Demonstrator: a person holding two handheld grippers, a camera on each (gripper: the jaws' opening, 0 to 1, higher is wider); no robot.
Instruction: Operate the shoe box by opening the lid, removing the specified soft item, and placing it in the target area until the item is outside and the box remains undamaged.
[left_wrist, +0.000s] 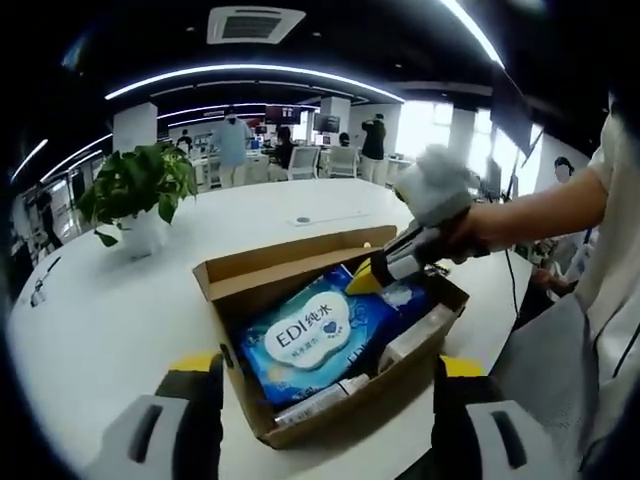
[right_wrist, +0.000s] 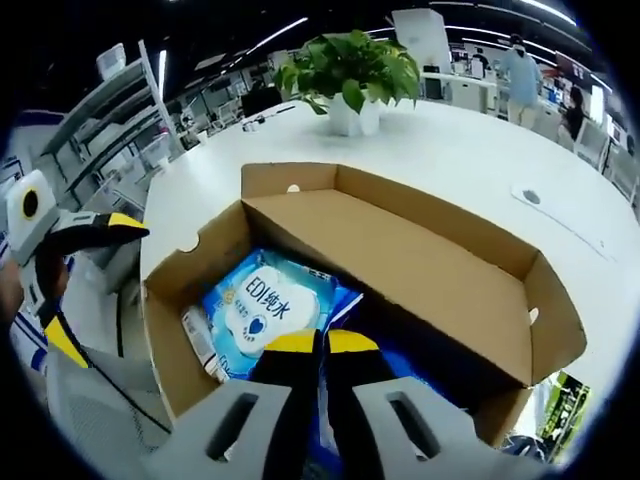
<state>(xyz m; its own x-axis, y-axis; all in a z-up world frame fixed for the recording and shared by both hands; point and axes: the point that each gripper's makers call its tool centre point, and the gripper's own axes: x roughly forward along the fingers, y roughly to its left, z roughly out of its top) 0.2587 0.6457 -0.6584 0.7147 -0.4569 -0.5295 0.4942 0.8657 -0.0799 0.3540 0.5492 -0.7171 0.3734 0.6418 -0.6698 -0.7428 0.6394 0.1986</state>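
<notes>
1. In the left gripper view, the left gripper (left_wrist: 325, 385) has its two jaws spread wide apart at the bottom of the picture, one at 7 o'clock and one at 5 o'clock. They straddle the near corner of the open cardboard shoe box (left_wrist: 300, 432); whether they touch it cannot be told.
2. The box sits on a white table (left_wrist: 120, 300) with its lid (left_wrist: 290, 255) folded back toward 12 o'clock.
3. A blue pack of wipes (left_wrist: 310, 340) lies flat inside the box, near the middle, with smaller white items just beside it toward 5 o'clock.
4. The right gripper (left_wrist: 368, 278) comes in from 3 o'clock, held by a gloved hand (left_wrist: 440, 190). Its yellow tips are together and rest on the far edge of the pack.
5. In the right gripper view, the right gripper (right_wrist: 322, 345) has its jaws closed side by side, their yellow tips touching the pack of wipes (right_wrist: 258, 305) inside the box (right_wrist: 180, 360).
6. The left gripper (right_wrist: 90, 232) shows at 9 o'clock.
7. A potted plant (right_wrist: 350, 70) stands on the table (right_wrist: 460, 160) at 12 o'clock, well apart from the box.
</notes>
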